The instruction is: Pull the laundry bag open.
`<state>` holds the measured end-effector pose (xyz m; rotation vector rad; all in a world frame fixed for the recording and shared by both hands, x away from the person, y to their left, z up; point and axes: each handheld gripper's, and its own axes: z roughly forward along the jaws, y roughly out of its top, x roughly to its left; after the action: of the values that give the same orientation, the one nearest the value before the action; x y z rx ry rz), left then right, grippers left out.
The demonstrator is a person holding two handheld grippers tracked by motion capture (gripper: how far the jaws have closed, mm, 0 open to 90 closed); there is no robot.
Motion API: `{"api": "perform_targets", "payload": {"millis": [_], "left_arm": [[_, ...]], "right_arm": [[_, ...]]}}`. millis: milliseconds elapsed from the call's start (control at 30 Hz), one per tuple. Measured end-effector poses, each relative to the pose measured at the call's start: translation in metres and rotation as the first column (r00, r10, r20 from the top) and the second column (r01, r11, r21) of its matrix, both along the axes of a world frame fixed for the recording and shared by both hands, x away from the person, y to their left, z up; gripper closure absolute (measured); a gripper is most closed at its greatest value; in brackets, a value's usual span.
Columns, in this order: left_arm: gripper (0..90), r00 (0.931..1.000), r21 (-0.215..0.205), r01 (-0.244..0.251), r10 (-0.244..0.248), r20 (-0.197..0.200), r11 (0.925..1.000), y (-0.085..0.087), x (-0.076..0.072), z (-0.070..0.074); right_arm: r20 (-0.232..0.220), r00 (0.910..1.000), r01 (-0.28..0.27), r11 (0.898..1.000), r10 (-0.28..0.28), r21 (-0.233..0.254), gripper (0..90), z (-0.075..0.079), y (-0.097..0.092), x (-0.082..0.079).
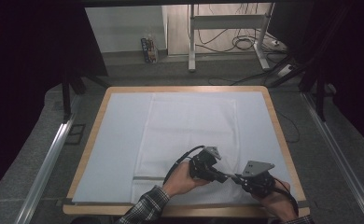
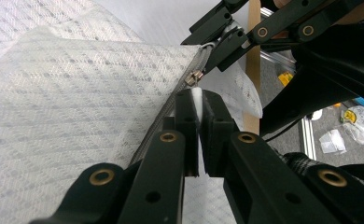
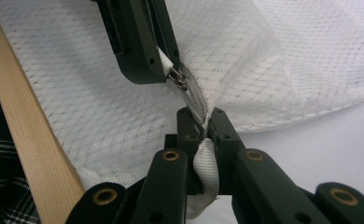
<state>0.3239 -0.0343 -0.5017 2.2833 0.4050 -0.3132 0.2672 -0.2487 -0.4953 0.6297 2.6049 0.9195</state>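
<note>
Zipper (image 3: 195, 95) between both shut claws

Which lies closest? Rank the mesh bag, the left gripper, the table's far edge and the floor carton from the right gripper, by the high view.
1. Mesh bag: clamped in the right gripper jaws.
2. Left gripper: just to its left, also gripping the bag.
3. Table's far edge: across the table.
4. Carton: on the floor, by the back wall.
</note>
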Motion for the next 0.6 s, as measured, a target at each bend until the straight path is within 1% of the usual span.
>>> {"api": "perform_targets", "payload": {"millis": [67, 100, 167, 200, 267, 300, 333, 400, 500, 567, 600], "left_arm": [[87.1, 1.0000, 0.000, 0.000, 0.000, 0.000, 1.0000, 0.001, 0.000, 0.000], [87.2, 0.9999, 0.008, -0.006, 0.006, 0.008, 0.9999, 0.001, 0.000, 0.000], [87.2, 0.9999, 0.001, -0.013, 0.013, -0.007, 0.9999, 0.003, 0.001, -0.001], [87.2, 0.9999, 0.006, -0.014, 0.014, -0.006, 0.9999, 0.004, 0.001, -0.001], [87.2, 0.9998, 0.011, -0.018, 0.018, 0.000, 0.9998, 0.006, 0.000, -0.001], [87.2, 0.9998, 0.003, -0.019, 0.019, -0.007, 0.9998, 0.008, 0.001, -0.001], [87.2, 0.9998, 0.004, -0.017, 0.017, -0.006, 0.9998, 0.008, 0.001, -0.001], [87.2, 0.9997, 0.015, -0.022, 0.022, 0.009, 0.9996, 0.009, 0.000, 0.000], [87.2, 0.9996, 0.024, -0.027, 0.027, 0.011, 0.9993, 0.012, 0.000, 0.000], [87.2, 0.9994, 0.016, -0.034, 0.034, 0.007, 0.9993, 0.014, 0.000, 0.000], [87.2, 0.9993, 0.020, -0.035, 0.035, 0.011, 0.9992, 0.015, -0.001, 0.000]], "right_arm": [[0.000, 1.0000, -0.003, 1.000, 0.003, 0.000, 84.6, 0.000, 0.000, 0.000], [0.000, 1.0000, -0.002, 1.000, 0.002, 0.001, 84.6, 0.000, 0.000, 0.000], [-0.002, 1.0000, 0.005, 1.000, -0.005, 0.000, 84.6, 0.000, -0.001, 0.000], [-0.006, 1.0000, 0.007, 1.000, -0.007, 0.008, 84.6, -0.001, -0.002, 0.000], [-0.005, 1.0000, 0.007, 1.000, -0.007, 0.006, 84.6, 0.000, -0.003, 0.000], [-0.006, 0.9999, 0.010, 1.000, -0.010, 0.009, 84.6, 0.000, -0.003, 0.000], [-0.010, 0.9999, 0.009, 1.000, -0.009, 0.016, 84.6, 0.000, -0.003, 0.000], [-0.009, 0.9999, 0.010, 1.000, -0.010, 0.013, 84.6, 0.000, -0.002, 0.000], [-0.017, 0.9998, 0.013, 1.000, -0.013, 0.015, 84.5, -0.001, -0.004, 0.001], [-0.021, 0.9996, 0.018, 1.000, -0.018, 0.019, 84.5, -0.001, -0.004, 0.001], [-0.024, 0.9995, 0.019, 1.000, -0.019, 0.022, 84.5, -0.001, -0.004, 0.001]]}}
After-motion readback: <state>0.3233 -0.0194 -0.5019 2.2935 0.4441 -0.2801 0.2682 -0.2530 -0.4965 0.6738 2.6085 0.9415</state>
